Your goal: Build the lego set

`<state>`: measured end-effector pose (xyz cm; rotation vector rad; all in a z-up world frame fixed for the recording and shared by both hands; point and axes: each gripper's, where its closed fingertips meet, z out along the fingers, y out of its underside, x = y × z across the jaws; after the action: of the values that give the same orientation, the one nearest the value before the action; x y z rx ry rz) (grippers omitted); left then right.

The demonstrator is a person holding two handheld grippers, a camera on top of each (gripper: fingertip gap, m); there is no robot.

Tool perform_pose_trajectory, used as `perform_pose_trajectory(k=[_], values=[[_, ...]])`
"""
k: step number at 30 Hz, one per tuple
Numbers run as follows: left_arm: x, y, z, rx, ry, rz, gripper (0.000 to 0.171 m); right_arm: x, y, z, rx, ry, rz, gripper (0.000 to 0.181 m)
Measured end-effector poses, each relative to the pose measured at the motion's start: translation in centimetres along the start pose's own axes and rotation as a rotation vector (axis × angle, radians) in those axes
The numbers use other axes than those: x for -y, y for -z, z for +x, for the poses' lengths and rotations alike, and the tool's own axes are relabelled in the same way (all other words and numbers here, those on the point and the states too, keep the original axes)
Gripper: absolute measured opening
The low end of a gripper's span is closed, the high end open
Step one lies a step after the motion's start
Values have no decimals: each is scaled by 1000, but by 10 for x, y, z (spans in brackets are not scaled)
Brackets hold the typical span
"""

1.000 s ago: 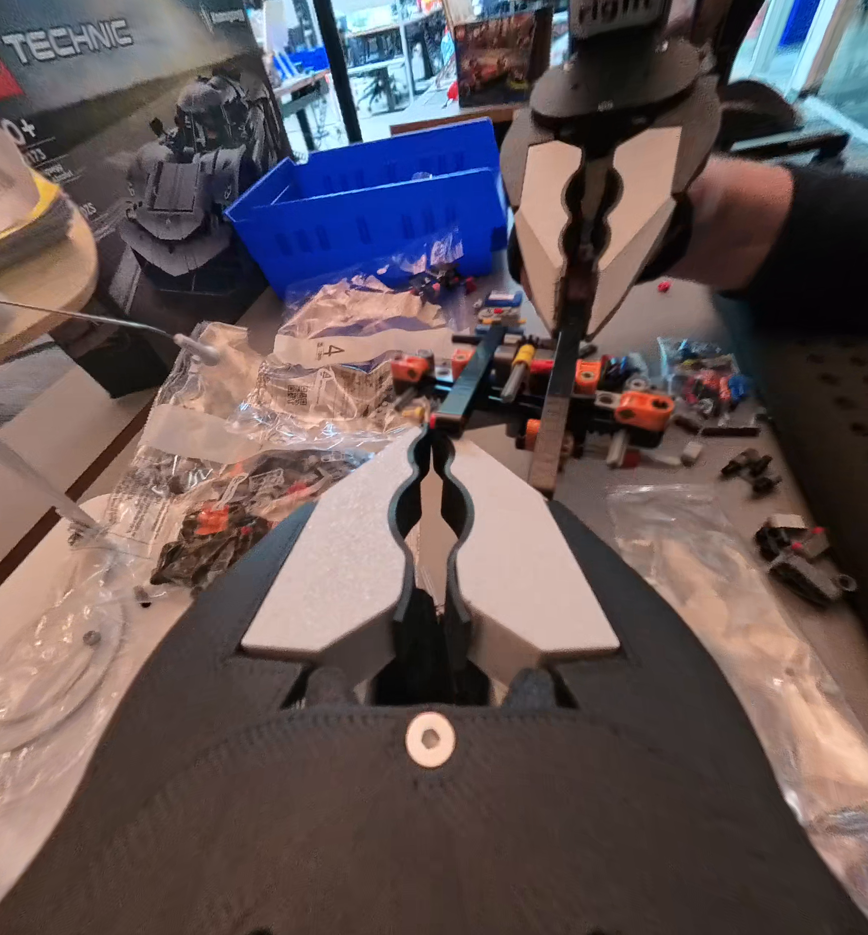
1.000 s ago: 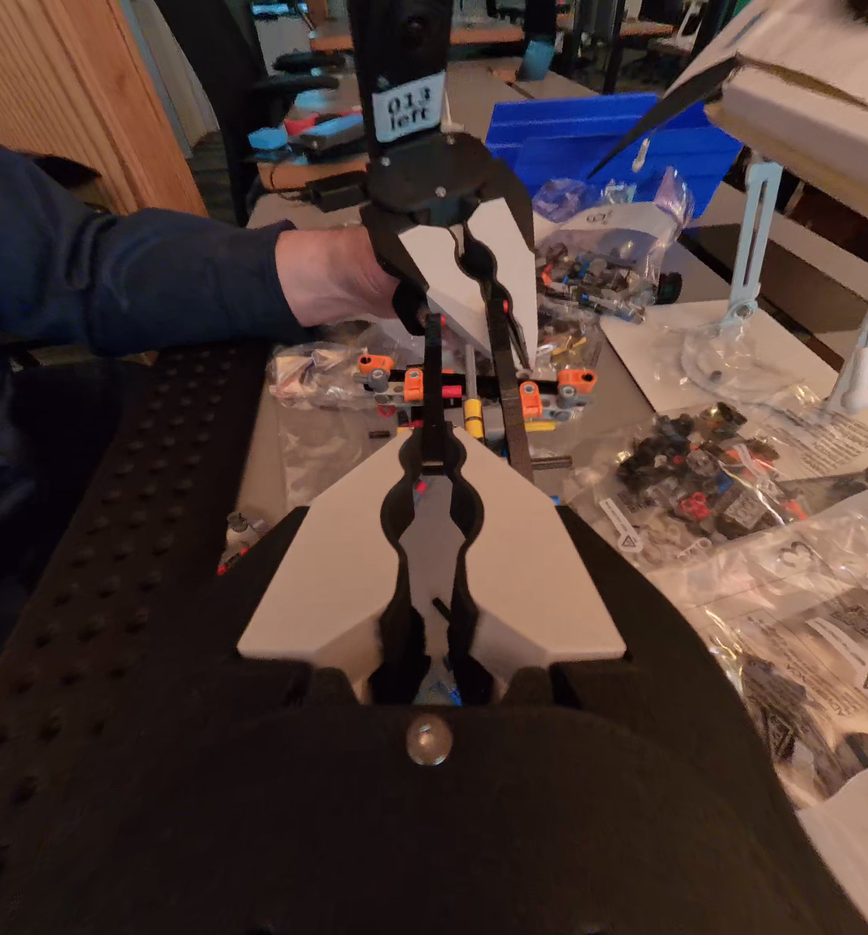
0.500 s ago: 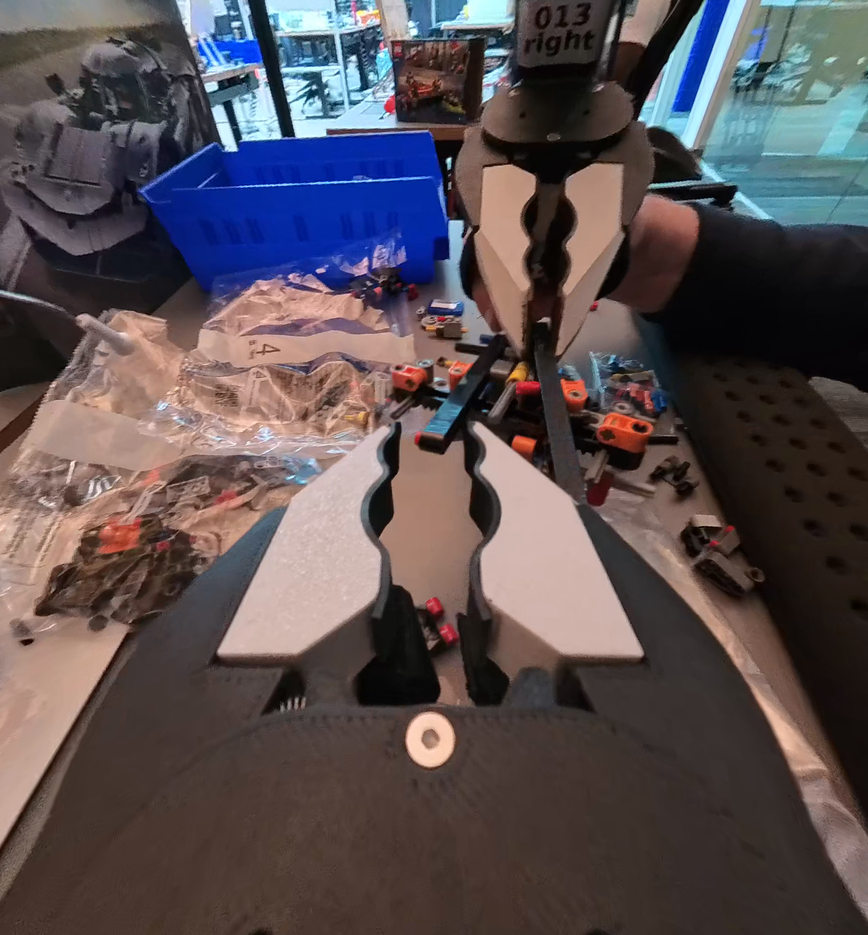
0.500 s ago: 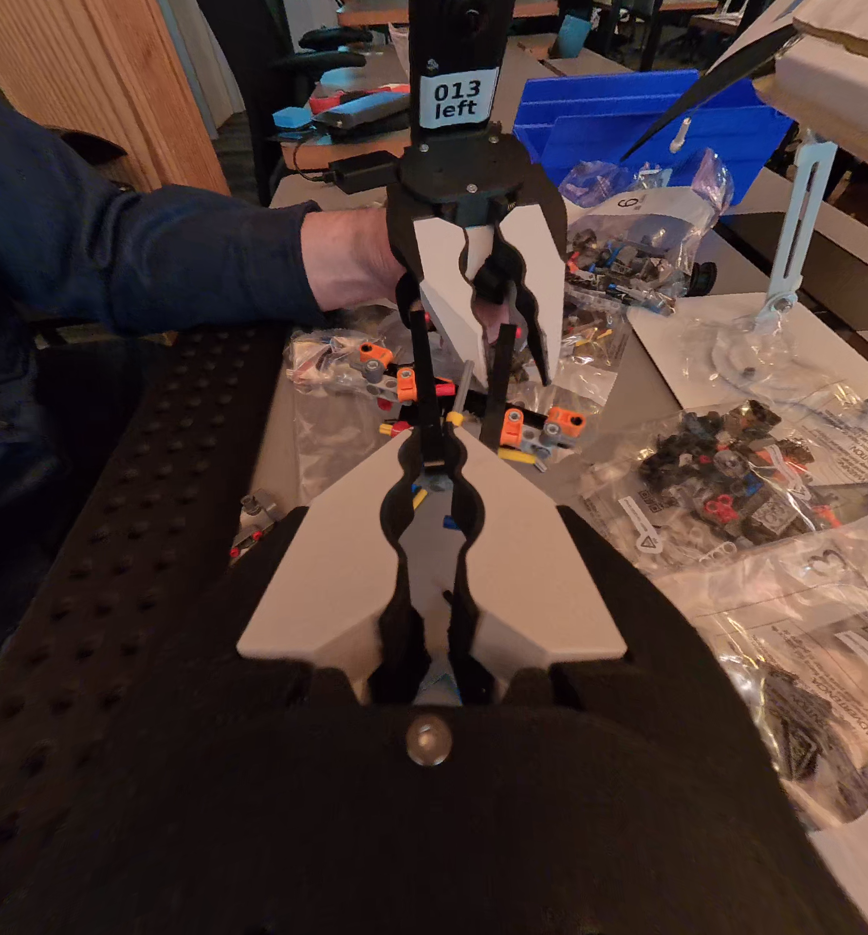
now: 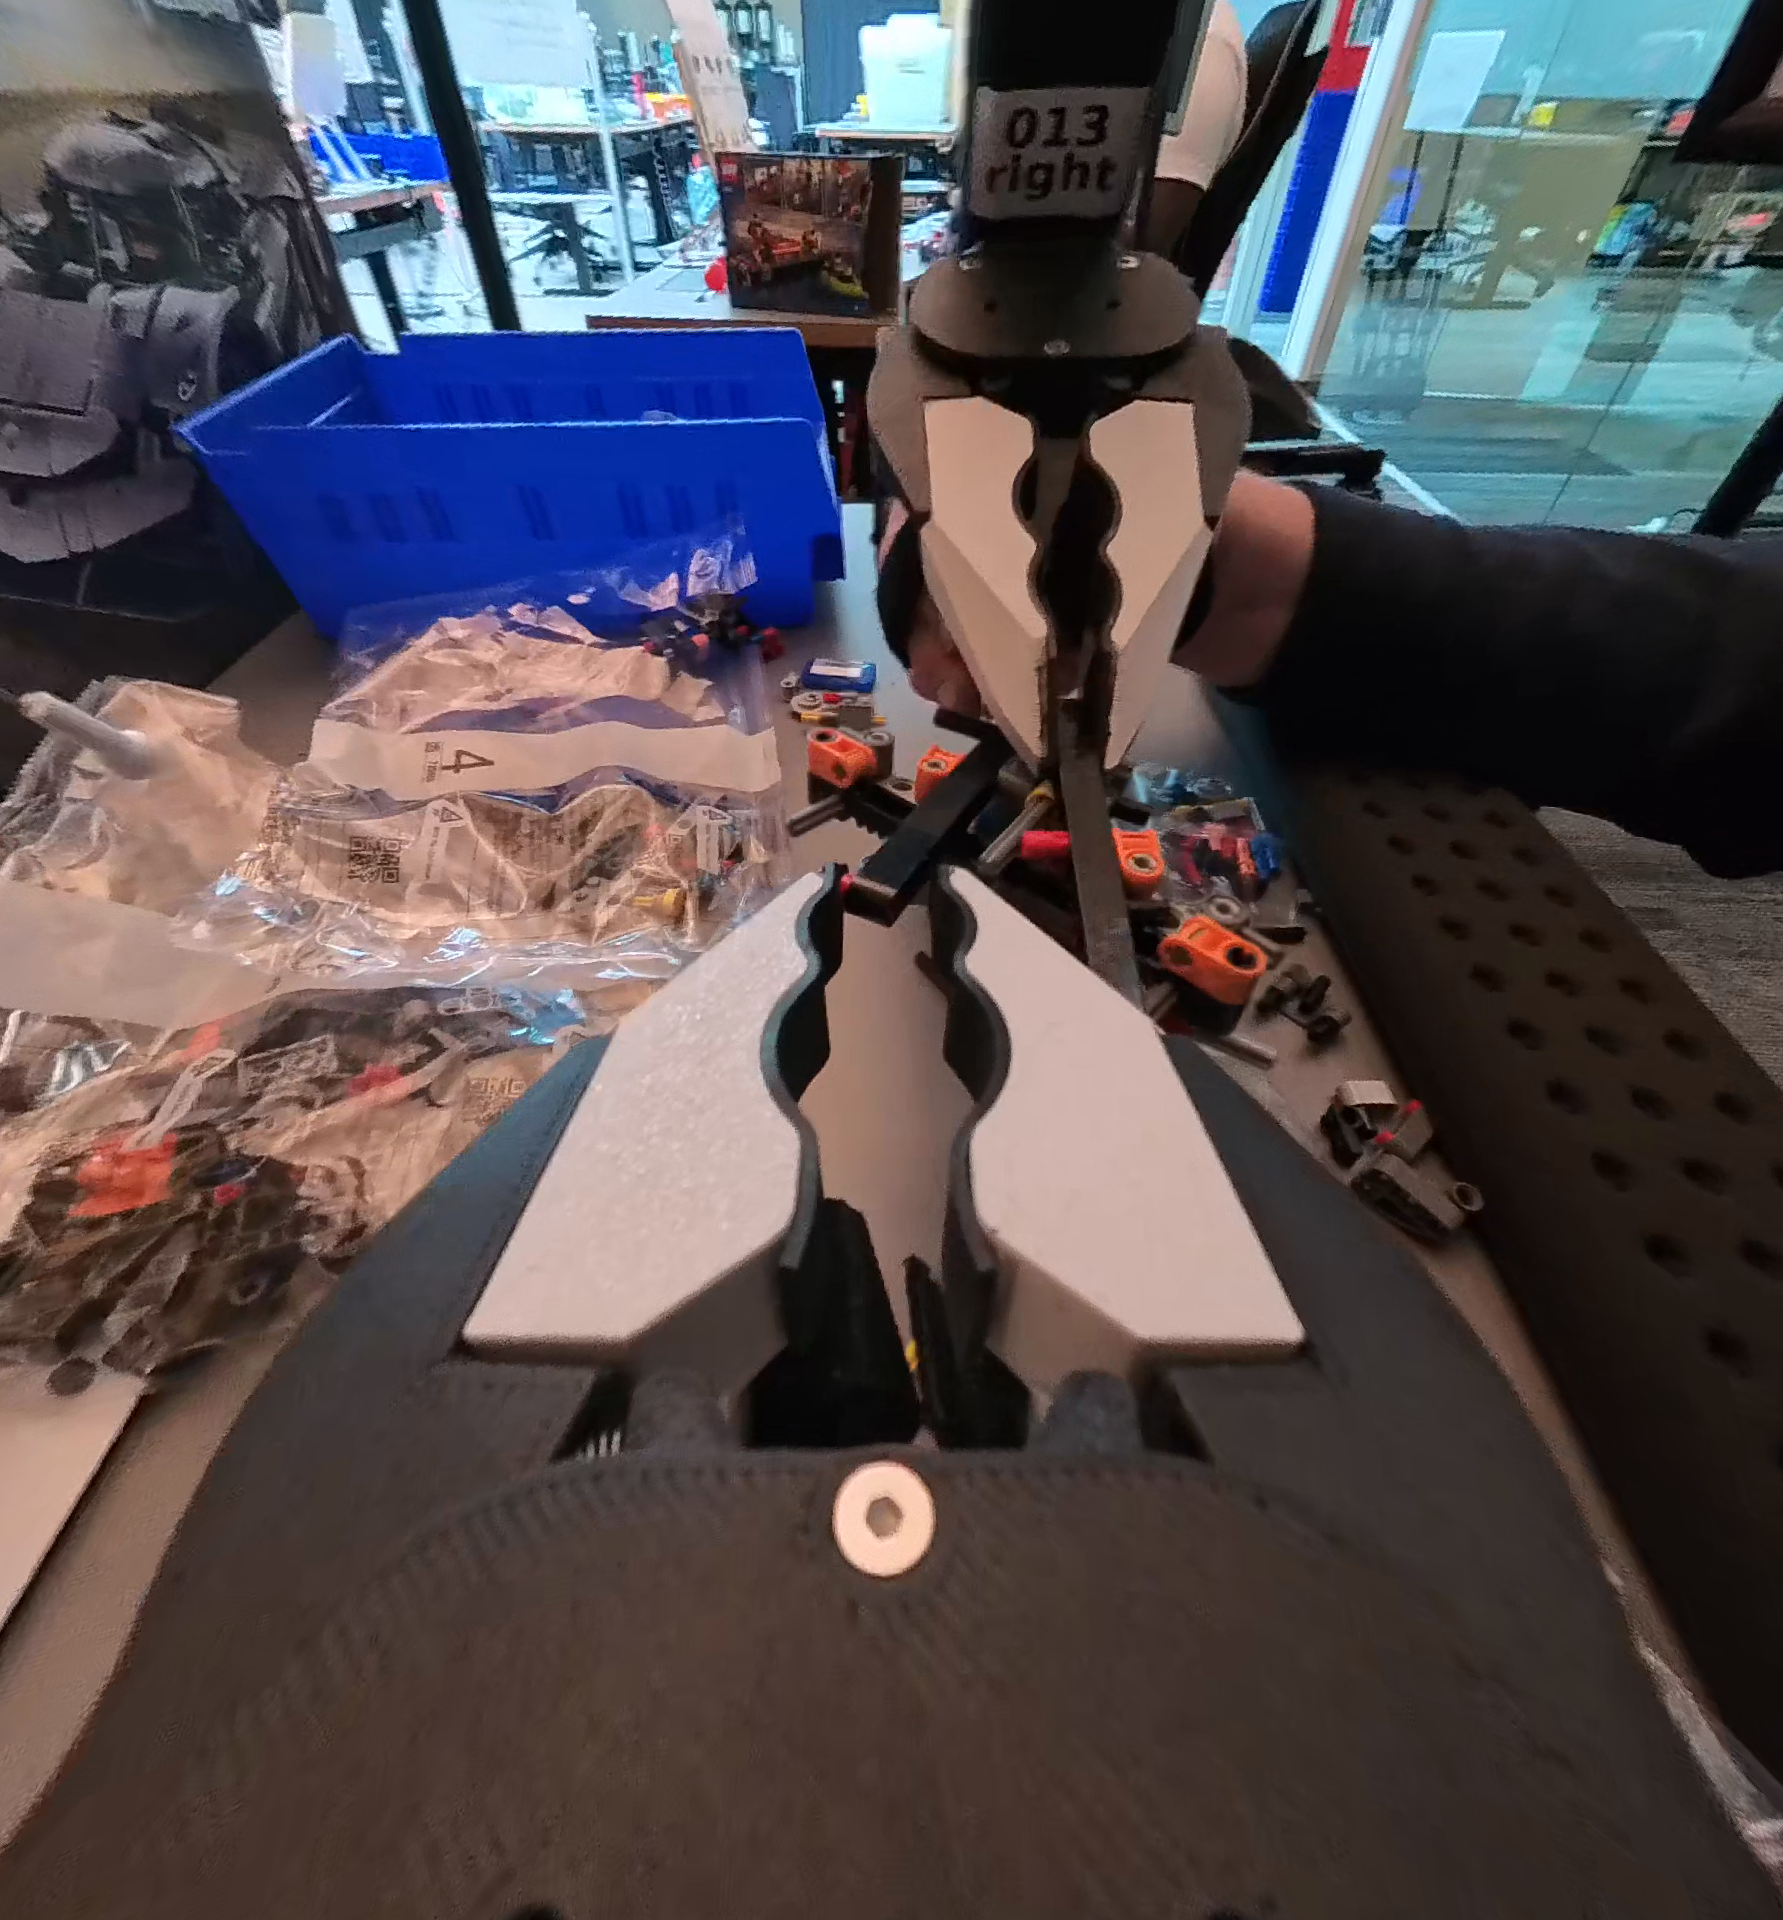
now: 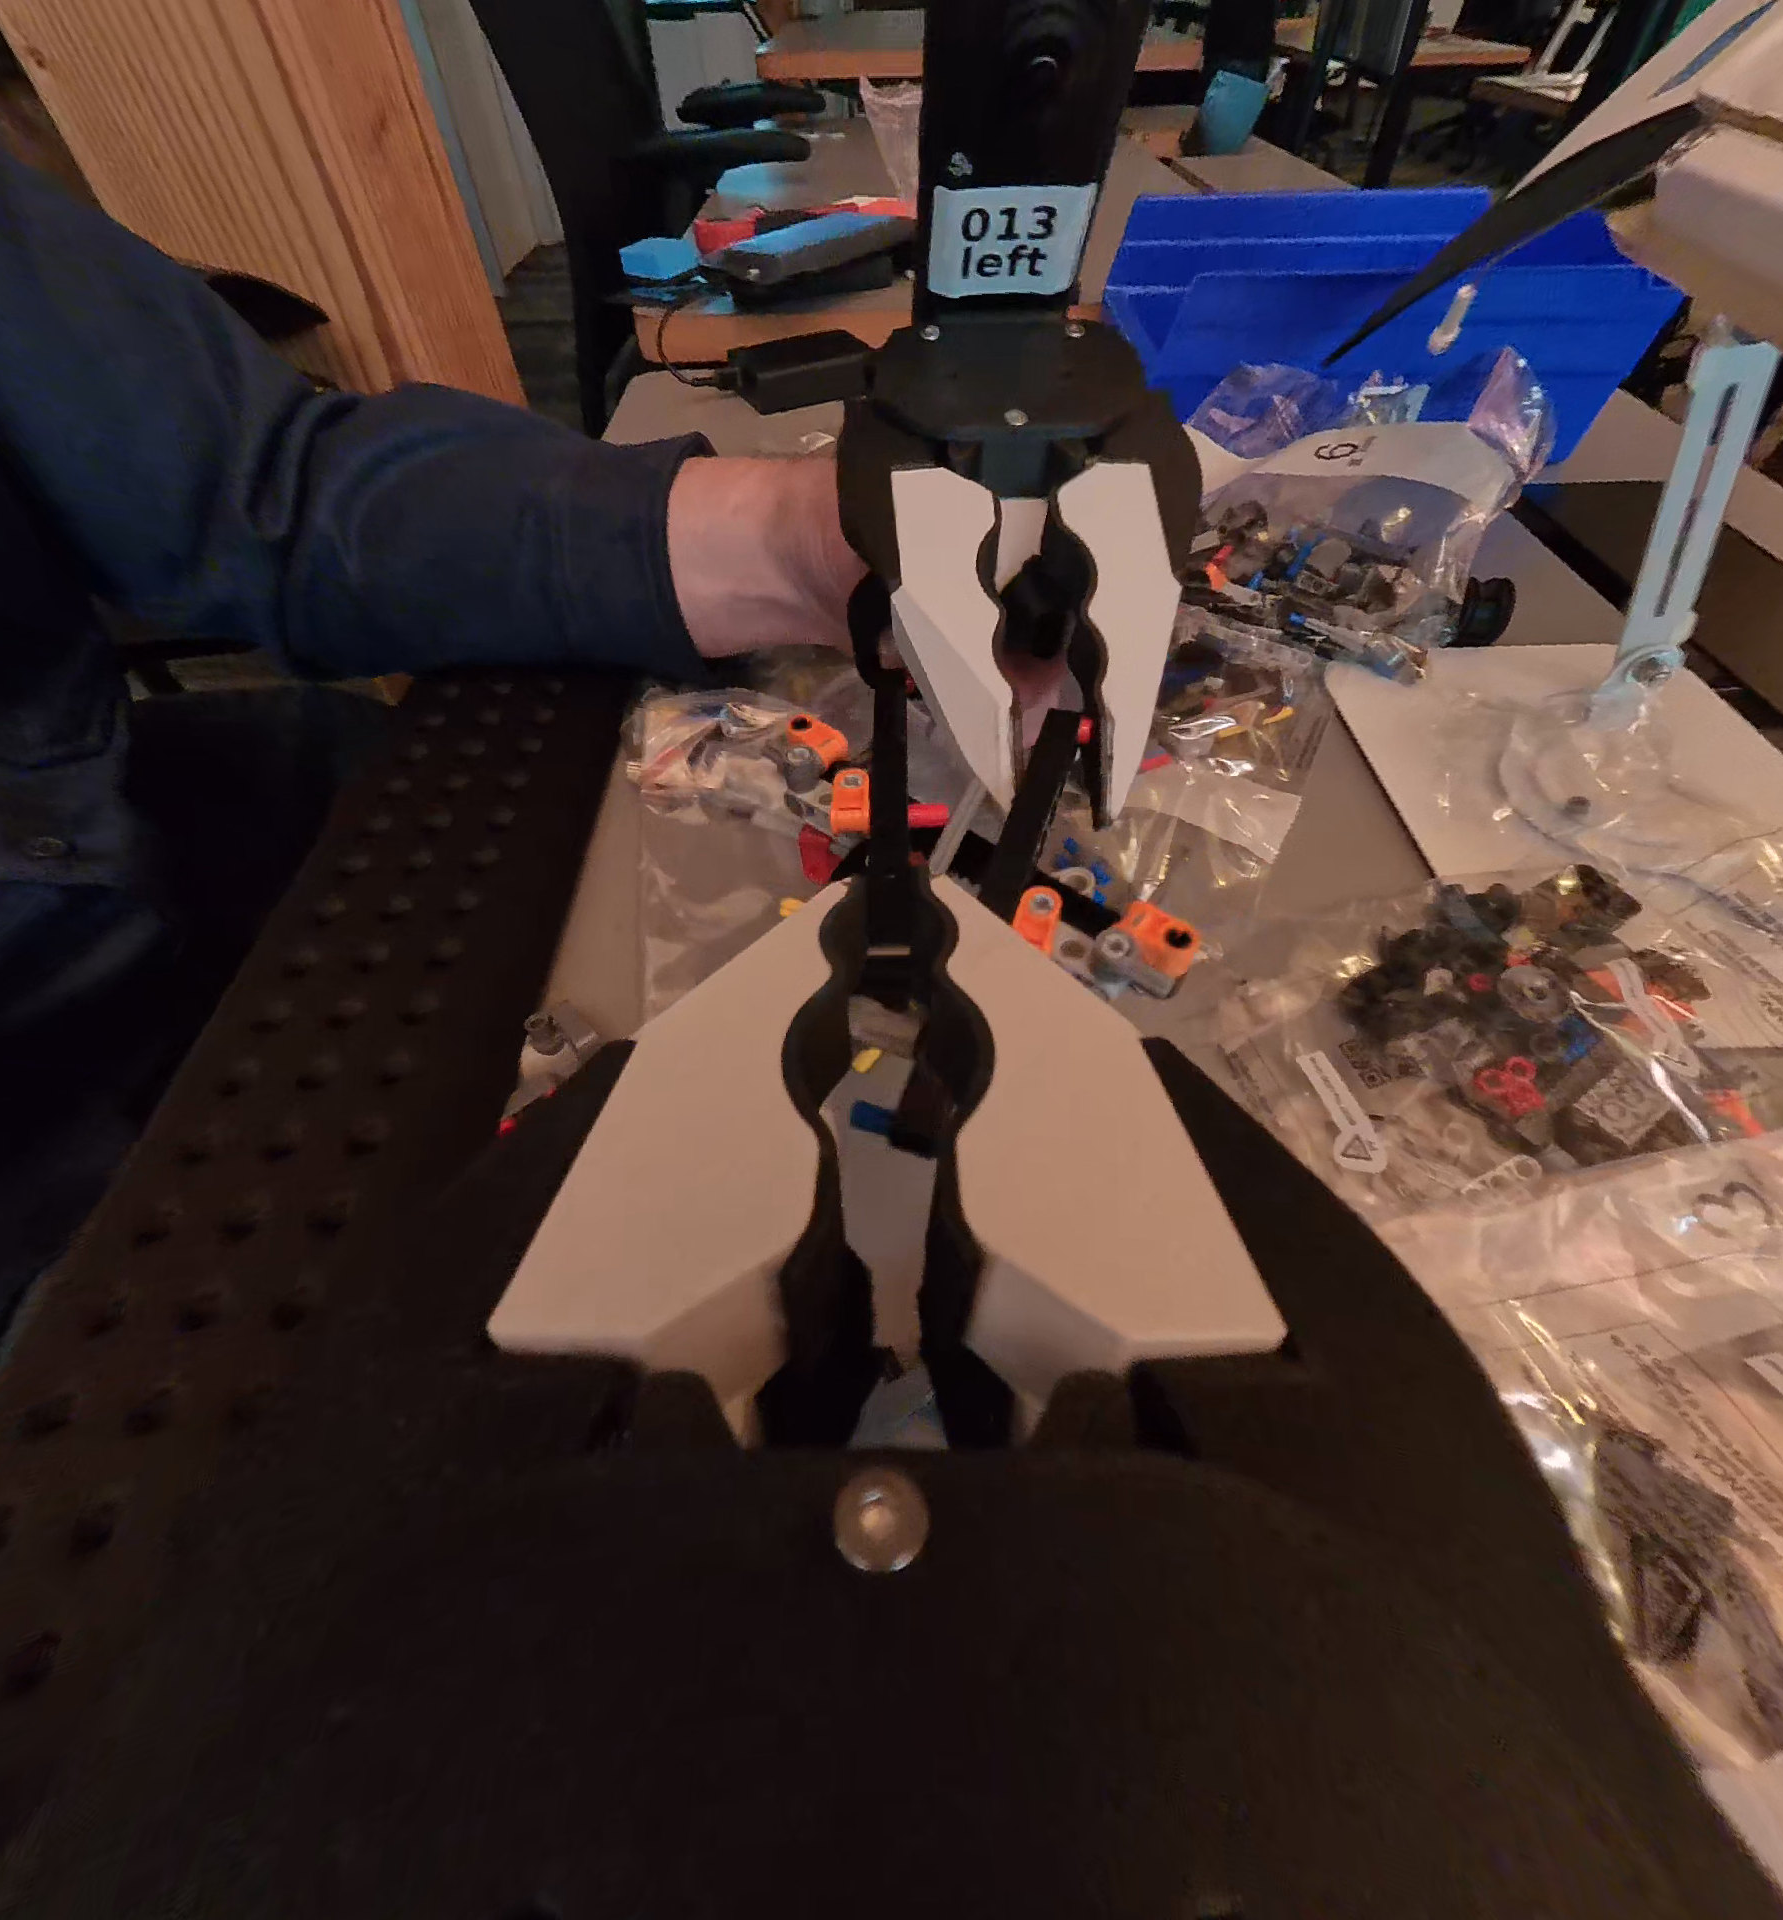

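The right gripper (image 6: 885, 888) is clamping a long black beam (image 6: 887, 790) of the lego assembly (image 6: 1063, 914), tips pressed together on it; the beam is running up and away from the tips. Seen from the left wrist view, this same gripper (image 5: 1069, 743) is pointing down with the beam (image 5: 1100, 883) hanging below its tips. The left gripper (image 5: 887, 894) is standing parted, a second black beam (image 5: 923, 826) of the assembly lying between its tips (contact with either finger cannot be told). The assembly (image 5: 1022, 831), black with orange connectors, is sitting between the two grippers, just above the grey table (image 5: 845, 613). Clear parts bags (image 5: 513, 821) are lying to the left, a blue bin (image 5: 513, 468) standing behind them. Loose pieces (image 5: 1386, 1153) are resting near a black perforated mat (image 5: 1614, 1091).
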<state>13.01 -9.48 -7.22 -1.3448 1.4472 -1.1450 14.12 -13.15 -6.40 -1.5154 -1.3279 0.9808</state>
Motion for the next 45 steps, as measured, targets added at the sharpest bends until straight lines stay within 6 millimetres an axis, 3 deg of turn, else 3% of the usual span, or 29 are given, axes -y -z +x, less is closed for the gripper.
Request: perform_pose_trajectory(k=[5, 10, 14, 22, 27, 29, 33, 37, 39, 45], values=[[7, 12, -17, 89, 29, 33, 11, 7, 10, 10, -108, 49, 10, 5], [4, 20, -30, 176, 2, 1, 10, 2, 18, 26, -210, 27, -28, 5], [8, 24, -32, 194, -9, 14, 8, 9, 31, 34, -269, 25, 9, 5], [14, 27, -33, 178, 63, 68, 9, 24, 29, 32, -243, 12, 130, 5], [5, 24, -37, 211, 34, 9, 8, -12, 21, 50, -331, -18, -77, 10], [3, 21, -37, 248, -24, -32, 8, -12, 22, 55, -410, 47, -120, 17], [3, 19, -38, 302, -100, -88, 8, 2, 20, 49, -470, 189, -140, 25], [5, 15, -35, 296, -108, -84, 8, -13, 10, 48, -470, 263, -258, 26], [6, 14, -33, 299, -122, -91, 8, -10, 4, 44, -464, 308, -258, 21], [2, 5, -31, 332, -187, -156, 8, 10, 0, 33, -426, 266, -175, 20]])
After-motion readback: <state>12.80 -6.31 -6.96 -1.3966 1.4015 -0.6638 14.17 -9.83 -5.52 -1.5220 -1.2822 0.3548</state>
